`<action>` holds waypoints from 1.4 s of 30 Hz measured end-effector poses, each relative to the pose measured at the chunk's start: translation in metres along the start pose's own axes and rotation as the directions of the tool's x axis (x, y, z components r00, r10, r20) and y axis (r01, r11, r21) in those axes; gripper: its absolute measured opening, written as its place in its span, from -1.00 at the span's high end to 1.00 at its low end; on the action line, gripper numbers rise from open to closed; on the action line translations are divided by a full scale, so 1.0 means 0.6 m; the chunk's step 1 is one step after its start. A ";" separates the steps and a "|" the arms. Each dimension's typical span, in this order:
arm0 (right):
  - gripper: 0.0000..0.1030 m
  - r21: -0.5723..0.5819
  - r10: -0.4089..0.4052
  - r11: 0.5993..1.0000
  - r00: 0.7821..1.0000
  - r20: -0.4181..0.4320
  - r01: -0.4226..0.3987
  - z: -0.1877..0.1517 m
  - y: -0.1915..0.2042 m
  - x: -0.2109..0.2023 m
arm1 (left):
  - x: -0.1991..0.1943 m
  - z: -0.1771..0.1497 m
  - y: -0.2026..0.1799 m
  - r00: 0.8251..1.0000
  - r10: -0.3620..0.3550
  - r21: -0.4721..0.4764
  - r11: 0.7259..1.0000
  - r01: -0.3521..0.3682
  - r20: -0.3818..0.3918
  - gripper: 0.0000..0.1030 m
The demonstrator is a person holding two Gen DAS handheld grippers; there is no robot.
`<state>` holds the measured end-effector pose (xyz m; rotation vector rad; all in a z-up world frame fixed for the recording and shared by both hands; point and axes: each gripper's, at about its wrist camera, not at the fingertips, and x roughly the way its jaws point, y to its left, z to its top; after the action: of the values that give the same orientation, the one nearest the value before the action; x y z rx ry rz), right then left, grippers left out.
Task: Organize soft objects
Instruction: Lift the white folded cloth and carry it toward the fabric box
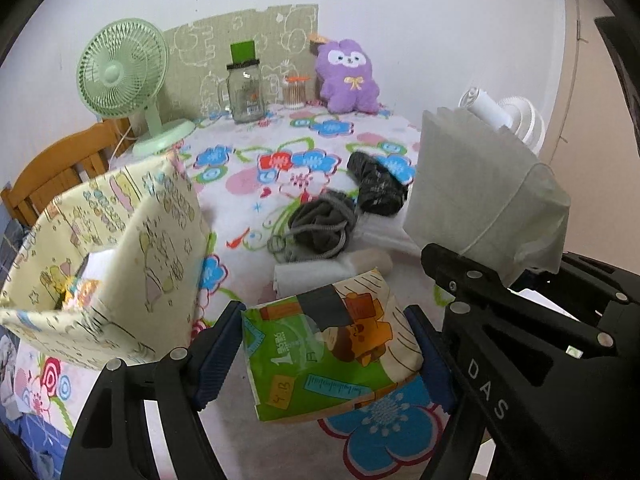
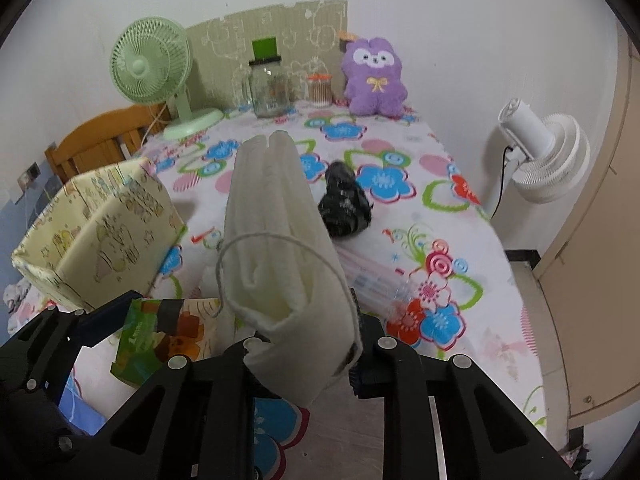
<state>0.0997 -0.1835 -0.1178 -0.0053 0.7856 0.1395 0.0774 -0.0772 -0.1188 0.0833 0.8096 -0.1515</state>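
Carrying is the step in hand: a tissue pack (image 1: pixel 332 340) is pinched by the left gripper (image 1: pixel 328 344), a folded cloth (image 2: pixel 276 240) by the right gripper (image 2: pixel 304 344), both above the near table edge. Next, the fabric box (image 1: pixel 100 240) at left must be reached, probably.

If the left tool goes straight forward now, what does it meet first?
Probably the white roll lying just beyond the tissue pack that the left tool grips, then the grey scrubber. Depth is unclear; held high, it may pass over them.
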 end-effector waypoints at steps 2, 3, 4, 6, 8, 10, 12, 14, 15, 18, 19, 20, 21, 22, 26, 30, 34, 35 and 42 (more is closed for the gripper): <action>0.53 -0.002 -0.003 1.000 1.000 0.016 0.003 0.007 0.001 -0.012 | -0.010 0.008 -0.001 1.000 -0.002 0.001 1.000 0.002 0.014 -0.57; 0.53 -0.003 -0.005 1.000 1.000 0.025 0.005 0.011 0.001 -0.019 | -0.015 0.012 -0.002 1.000 -0.002 0.002 1.000 0.002 0.021 -0.57; 0.53 -0.004 -0.006 1.000 0.999 0.033 0.006 0.015 0.002 -0.026 | -0.019 0.014 -0.002 1.000 -0.002 0.003 1.000 0.002 0.027 -0.57; 0.53 -0.005 -0.006 1.000 0.999 0.048 0.006 0.022 0.003 -0.037 | -0.030 0.022 -0.003 0.999 -0.003 0.007 1.000 0.003 0.042 -0.57; 0.53 -0.002 0.000 1.000 0.998 0.063 0.000 0.031 0.004 -0.049 | -0.039 0.029 -0.004 0.998 -0.004 0.008 1.000 0.003 0.057 -0.57; 0.53 0.002 0.006 1.000 0.997 0.075 -0.006 0.039 0.004 -0.058 | -0.050 0.038 -0.003 0.997 -0.002 0.009 1.000 0.001 0.075 -0.57; 0.53 0.004 0.008 1.000 0.996 0.089 -0.009 0.046 0.005 -0.067 | -0.060 0.046 -0.003 0.996 0.002 0.010 1.000 -0.003 0.090 -0.57; 0.53 0.005 0.009 1.000 0.995 0.100 -0.009 0.053 0.006 -0.076 | -0.067 0.052 -0.002 0.995 0.004 0.009 1.000 -0.004 0.100 -0.57; 0.53 0.005 0.007 1.000 0.995 0.104 -0.008 0.057 0.006 -0.078 | -0.072 0.056 -0.001 0.994 0.006 0.010 1.000 -0.007 0.105 -0.57; 0.53 0.004 0.000 1.000 0.994 0.113 -0.001 0.065 0.009 -0.088 | -0.080 0.065 0.001 0.992 0.013 0.015 1.000 -0.015 0.122 -0.57; 0.53 0.003 -0.001 1.000 0.993 0.119 0.001 0.067 0.011 -0.092 | -0.084 0.066 0.002 0.992 0.014 0.015 1.000 -0.016 0.127 -0.57; 0.53 0.003 -0.003 1.000 0.992 0.124 0.003 0.069 0.012 -0.095 | -0.088 0.069 0.003 0.991 0.015 0.017 1.000 -0.017 0.134 -0.57; 0.53 0.003 -0.005 1.000 0.992 0.129 0.004 0.071 0.013 -0.099 | -0.092 0.071 0.003 0.990 0.015 0.020 1.000 -0.017 0.138 -0.57; 0.53 0.004 -0.008 1.000 0.991 0.133 0.007 0.074 0.015 -0.102 | -0.095 0.073 0.004 0.990 0.015 0.022 1.000 -0.018 0.142 -0.57; 0.53 0.006 -0.015 1.000 0.990 0.142 0.015 0.084 0.019 -0.109 | -0.100 0.083 0.011 0.989 0.010 0.026 1.000 -0.014 0.148 -0.57; 0.53 0.006 -0.014 1.000 0.989 0.146 0.013 0.092 0.028 -0.111 | -0.102 0.092 0.022 0.991 0.009 0.020 1.000 -0.012 0.133 -0.57; 0.53 0.006 -0.010 1.000 0.988 0.153 0.009 0.099 0.040 -0.111 | -0.102 0.098 0.035 0.993 0.005 0.013 1.000 -0.006 0.119 -0.57; 0.53 0.005 -0.009 1.000 0.988 0.156 0.008 0.101 0.042 -0.112 | -0.105 0.098 0.039 0.991 0.012 0.014 1.000 -0.014 0.130 -0.57; 0.53 0.000 0.007 1.000 0.987 0.162 -0.007 0.117 0.067 -0.109 | -0.111 0.106 0.065 0.989 0.018 0.012 1.000 -0.019 0.145 -0.57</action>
<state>0.0983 -0.1477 -0.0200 0.0096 0.6228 0.1441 0.0840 -0.0403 -0.0259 0.0914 0.6623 -0.1438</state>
